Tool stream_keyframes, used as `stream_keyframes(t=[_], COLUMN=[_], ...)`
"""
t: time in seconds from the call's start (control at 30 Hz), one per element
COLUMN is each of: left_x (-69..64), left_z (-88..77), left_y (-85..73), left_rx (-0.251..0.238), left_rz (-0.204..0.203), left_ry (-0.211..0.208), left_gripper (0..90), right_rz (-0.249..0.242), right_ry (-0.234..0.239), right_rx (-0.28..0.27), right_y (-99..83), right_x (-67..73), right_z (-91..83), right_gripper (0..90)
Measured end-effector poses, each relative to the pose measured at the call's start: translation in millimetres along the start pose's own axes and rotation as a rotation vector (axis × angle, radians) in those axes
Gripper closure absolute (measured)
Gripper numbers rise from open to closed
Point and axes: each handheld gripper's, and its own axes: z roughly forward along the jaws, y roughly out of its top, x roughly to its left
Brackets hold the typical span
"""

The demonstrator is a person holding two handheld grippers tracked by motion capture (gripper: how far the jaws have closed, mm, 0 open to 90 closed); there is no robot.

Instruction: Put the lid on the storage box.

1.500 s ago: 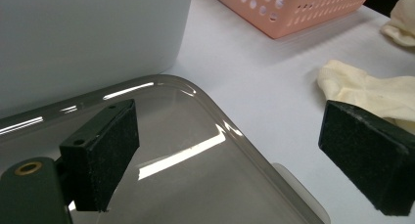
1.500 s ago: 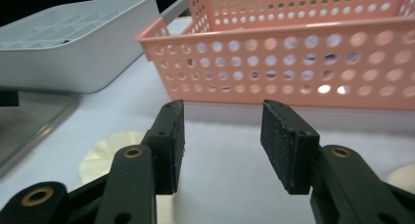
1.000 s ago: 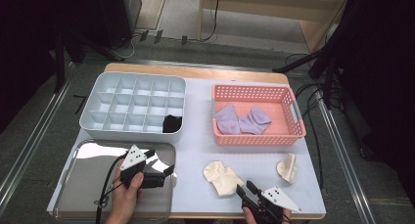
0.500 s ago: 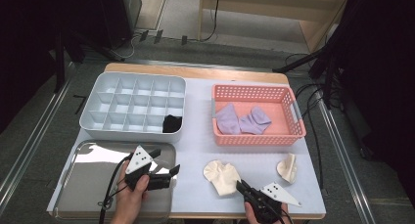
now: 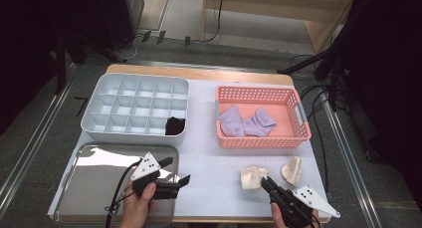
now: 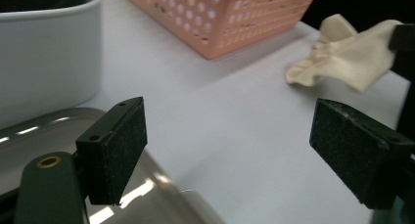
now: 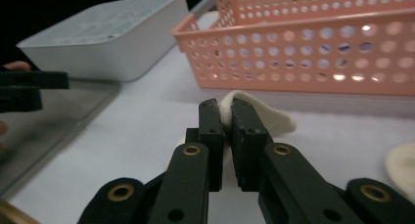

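A cream sock (image 5: 253, 177) lies bunched on the white table near the front. My right gripper (image 5: 264, 180) is shut on its near edge. In the right gripper view the jaws have just closed, and the pads pinch a fold of the sock (image 7: 264, 117) at the right gripper (image 7: 225, 111). A second cream sock (image 5: 292, 171) lies just to the right. My left gripper (image 5: 176, 171) stands open over the right rim of the metal tray (image 5: 99, 178). Its jaws have just drawn in slightly, with nothing between them in the left gripper view (image 6: 230, 150).
A pink basket (image 5: 262, 141) at the back right holds two purple socks (image 5: 231, 121). A grey compartment box (image 5: 134, 106) at the back left has a black sock (image 5: 174, 125) in one front cell. The table's front edge lies close behind both hands.
The right jaws closed on the cream sock and the hand rose a little, bunching the sock. The left gripper shifted right along the tray toward its right rim.
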Motion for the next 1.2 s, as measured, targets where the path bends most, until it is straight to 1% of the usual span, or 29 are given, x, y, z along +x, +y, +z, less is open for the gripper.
stream_keyframes(t=[0.03,0.07,0.1,0.13,0.17,0.2,0.27,0.3,0.33,0.37,0.43,0.47,0.5,0.57,0.6,0.67,0.7,0.77,0.8,0.83,0.87,0.9,0.93,1.0,1.03,1.07,1.1,1.13,1.2], left_x=[0.0,-7.4,-7.4,-11.3,-15.2,-21.0,-23.4,-26.6,-28.0,-31.4,-33.8,-33.8,-34.8,-33.2,-32.2,-30.2,-29.1,-27.3,-26.7,-26.7,-26.2,-25.2,-24.1,-23.9,-22.6,-21.9,-21.9,-20.9,-21.1], left_z=[0.0,1.9,1.9,3.7,5.4,9.9,11.9,14.7,16.1,19.8,22.9,22.9,24.9,25.6,25.6,25.7,26.2,26.8,27.1,27.1,27.7,27.6,26.7,26.4,26.4,27.3,27.3,29.6,31.5], left_y=[0.0,0.5,0.5,0.1,-0.4,-2.3,-3.1,-4.2,-4.6,-5.8,-7.0,-7.0,-7.7,-7.3,-6.9,-7.1,-7.2,-7.2,-7.0,-7.0,-6.7,-6.2,-5.1,-4.4,-3.3,-3.3,-3.3,-3.3,-3.6], left_rx=[0.000,0.008,0.008,0.008,0.012,0.015,0.024,0.035,0.041,0.058,0.070,0.070,0.080,0.091,0.099,0.104,0.107,0.111,0.116,0.116,0.117,0.114,0.103,0.097,0.086,0.083,0.083,0.082,0.081], left_rz=[0.000,0.014,0.014,0.027,0.041,0.055,0.064,0.065,0.066,0.070,0.074,0.074,0.070,0.061,0.051,0.035,0.027,0.012,0.001,0.001,-0.003,-0.011,-0.018,-0.023,-0.026,-0.032,-0.032,-0.039,-0.042], left_ry=[0.000,-0.033,-0.033,-0.044,-0.049,-0.084,-0.096,-0.106,-0.114,-0.129,-0.136,-0.136,-0.123,-0.104,-0.086,-0.070,-0.059,-0.040,-0.028,-0.028,-0.012,-0.003,0.001,0.014,0.027,0.033,0.033,0.046,0.052], left_gripper=[14.6,14.7,14.7,14.7,14.6,14.6,14.6,14.6,14.6,14.7,15.3,15.5,15.8,18.8,20.6,23.2,24.0,26.0,27.2,28.2,28.2,28.7,29.1,29.6,29.8,29.8,29.9,30.0,30.0], right_rz=[-0.008,-0.022,-0.035,-0.035,-0.051,-0.060,-0.068,-0.076,-0.076,-0.094,-0.113,-0.113,-0.111,-0.106,-0.095,-0.088,-0.092,-0.072,-0.062,-0.057,-0.057,-0.057,-0.078,-0.085,-0.099,-0.109,-0.109,-0.142,-0.142], right_ry=[0.012,0.023,0.037,0.037,0.060,0.069,0.075,0.100,0.100,0.117,0.143,0.143,0.204,0.211,0.215,0.192,0.164,0.110,0.072,0.039,0.039,0.020,-0.007,-0.014,-0.005,-0.005,-0.005,-0.016,-0.007], right_rx=[0.002,0.007,0.011,0.011,0.023,0.035,0.038,0.062,0.062,0.088,0.120,0.120,0.126,0.072,0.050,0.014,0.004,0.010,0.027,0.064,0.064,0.099,0.156,0.165,0.201,0.216,0.216,0.219,0.214], right_y=[1.7,3.2,4.2,4.2,4.7,3.9,3.1,0.5,0.5,-1.6,-3.4,-3.4,-5.3,-4.4,-2.6,1.5,2.9,2.9,1.5,0.0,0.0,-1.8,-5.7,-7.3,-11.9,-12.9,-12.9,-12.3,-11.4], right_x=[4.7,10.4,16.1,16.1,27.2,33.4,36.6,46.5,46.5,55.2,61.0,61.0,65.4,66.1,63.8,55.8,50.3,38.3,32.7,28.8,28.8,25.2,21.6,21.7,23.9,25.0,25.0,30.5,32.3], right_z=[1.5,3.6,6.2,6.2,12.5,17.5,21.2,33.5,33.5,46.5,59.9,59.9,74.2,76.0,74.9,68.9,66.1,64.7,66.4,69.6,69.6,74.6,84.3,87.2,95.0,97.5,97.5,101.4,102.5], right_gripper=[84.5,84.5,84.5,84.5,84.5,84.5,84.5,84.5,84.5,84.5,83.6,83.6,72.1,64.0,63.5,63.4,63.5,62.2,60.3,57.5,57.5,54.6,53.8,53.7,53.2,53.4,53.4,53.8,54.6])
